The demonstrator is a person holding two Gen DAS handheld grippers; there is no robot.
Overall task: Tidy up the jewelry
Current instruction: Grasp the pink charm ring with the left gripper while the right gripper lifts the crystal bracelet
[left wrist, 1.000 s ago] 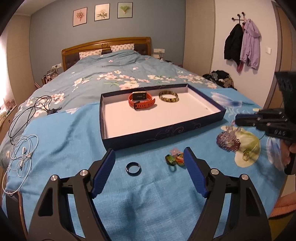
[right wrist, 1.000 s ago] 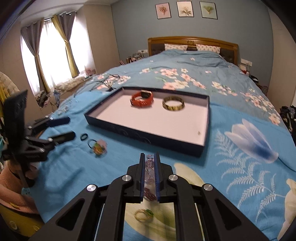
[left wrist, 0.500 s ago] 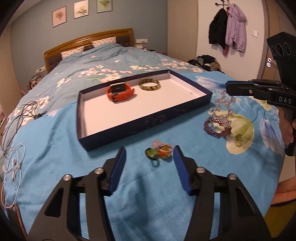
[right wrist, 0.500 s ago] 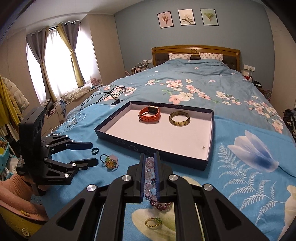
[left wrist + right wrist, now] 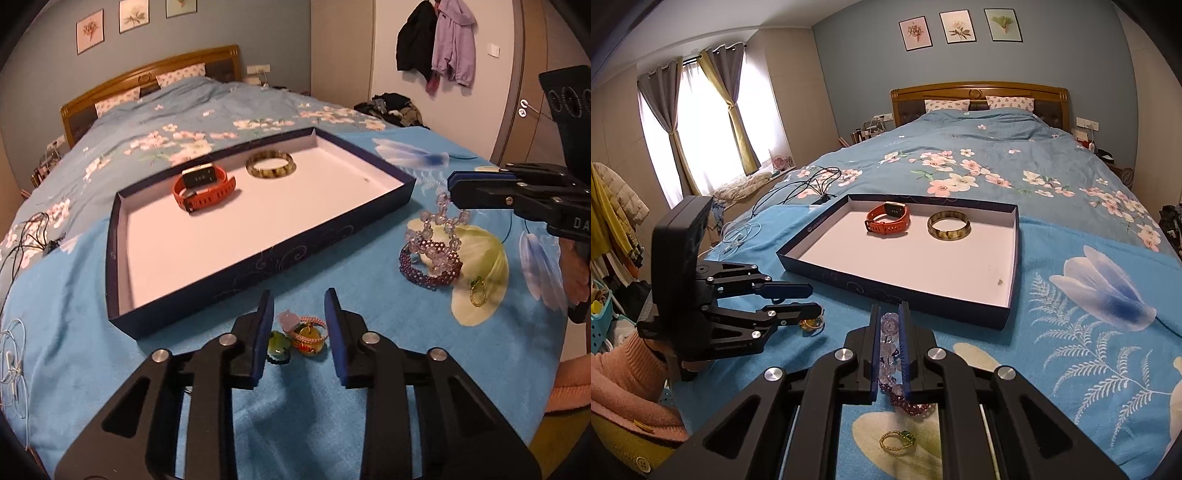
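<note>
Small cluster of rings (image 5: 300, 336) lies on the blue bedspread (image 5: 295, 424) just in front of the tray, sitting between the jaws of the left hand-held gripper (image 5: 300, 334); jaws closing, pads not yet pressing on it. Beaded bracelet (image 5: 432, 251), clear and purple beads, is clamped at its top by the right hand-held gripper (image 5: 889, 354), its lower loop resting on the bedspread right of the tray. Gold ring with green stone (image 5: 897, 440) lies just beside the bracelet, apart from it. Dark blue tray (image 5: 236, 273), white inside, holds an orange watch (image 5: 204, 186) and a mottled bangle (image 5: 270, 164) side by side at its far end. Cables (image 5: 809, 184) lie on the bed left of the tray.
</note>
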